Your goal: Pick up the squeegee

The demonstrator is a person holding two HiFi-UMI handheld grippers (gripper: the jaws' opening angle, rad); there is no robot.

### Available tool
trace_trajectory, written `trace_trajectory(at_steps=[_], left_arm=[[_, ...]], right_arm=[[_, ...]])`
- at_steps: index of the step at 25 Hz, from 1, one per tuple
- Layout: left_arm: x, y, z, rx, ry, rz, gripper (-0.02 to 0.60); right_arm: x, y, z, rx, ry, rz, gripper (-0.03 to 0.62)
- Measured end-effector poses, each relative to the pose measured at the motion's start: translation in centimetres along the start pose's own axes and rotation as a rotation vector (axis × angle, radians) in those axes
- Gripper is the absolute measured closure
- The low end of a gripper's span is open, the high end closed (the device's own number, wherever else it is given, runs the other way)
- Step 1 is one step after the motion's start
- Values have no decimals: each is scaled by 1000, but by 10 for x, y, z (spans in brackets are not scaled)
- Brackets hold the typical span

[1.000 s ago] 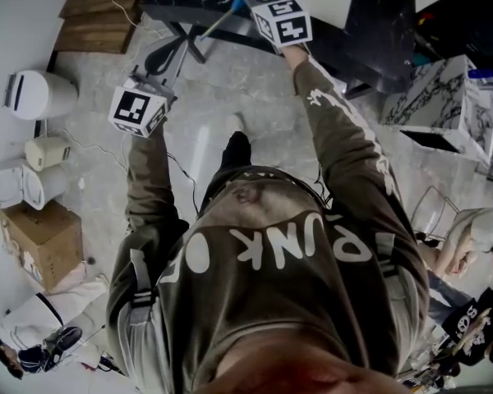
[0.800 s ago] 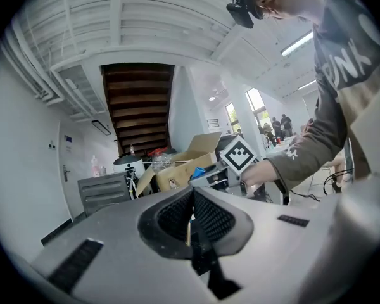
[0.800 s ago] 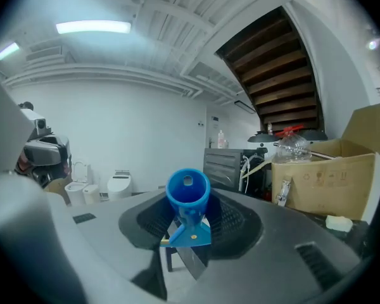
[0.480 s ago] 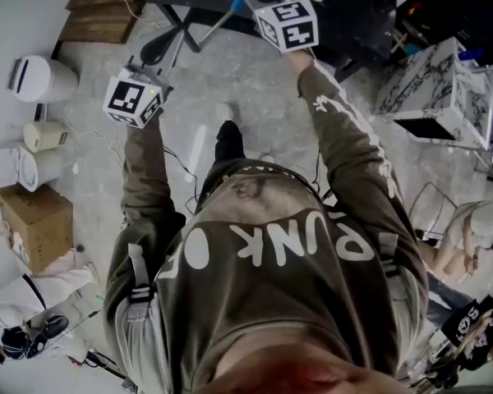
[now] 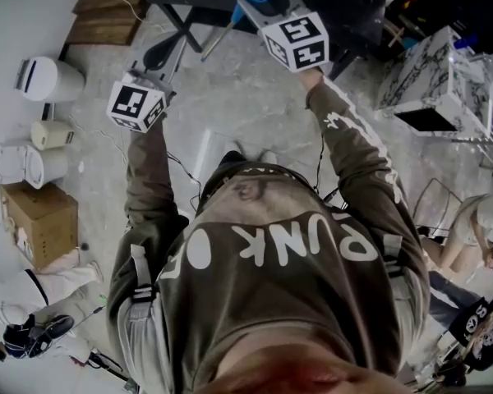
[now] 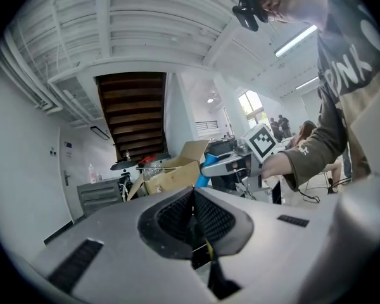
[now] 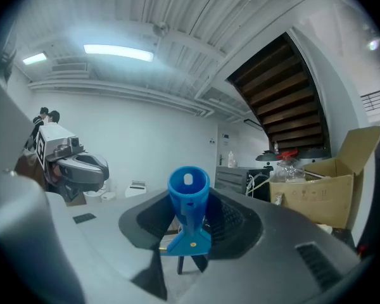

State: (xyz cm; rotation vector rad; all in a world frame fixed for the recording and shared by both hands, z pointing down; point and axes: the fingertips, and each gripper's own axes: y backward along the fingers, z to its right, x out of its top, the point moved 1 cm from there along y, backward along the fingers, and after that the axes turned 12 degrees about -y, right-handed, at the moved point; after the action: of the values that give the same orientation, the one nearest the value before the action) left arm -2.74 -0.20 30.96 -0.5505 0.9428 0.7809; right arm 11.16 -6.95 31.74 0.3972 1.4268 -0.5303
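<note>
While right tongs (image 7: 190, 230) grip squeegee (image 7: 189, 195), left (image 6: 193, 217) seem shut.

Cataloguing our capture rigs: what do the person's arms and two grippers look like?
The left gripper and right gripper are grey with black textured pads; each carries a white cube of black square markers. The sleeves are long, olive-brown, white-printed on the right.
</note>
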Motion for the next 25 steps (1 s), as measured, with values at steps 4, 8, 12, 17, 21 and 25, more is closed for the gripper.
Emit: trace_trajectory(at_steps=[4,8,12,17,21,25], left_arm=[[11,3,3,-7,-10,7,580],[16,11,1,-12,-13,16,580],[16,21,-2,-22,0,27,580],[11,31,-12,-27,8,33,580],[10,37,-18,-35,5,40,580],[17,41,-20,-43,1,57,580]], right_arm=[[12,19,-13,20,17,28,436],[26,31,-34,45,42,60,436],[29,40,-56,67,66,69,436],[27,42,-75,80,83,67,436],[23,40,-85,95,88,64,434],[23,43,-93,110,92,74,434]])
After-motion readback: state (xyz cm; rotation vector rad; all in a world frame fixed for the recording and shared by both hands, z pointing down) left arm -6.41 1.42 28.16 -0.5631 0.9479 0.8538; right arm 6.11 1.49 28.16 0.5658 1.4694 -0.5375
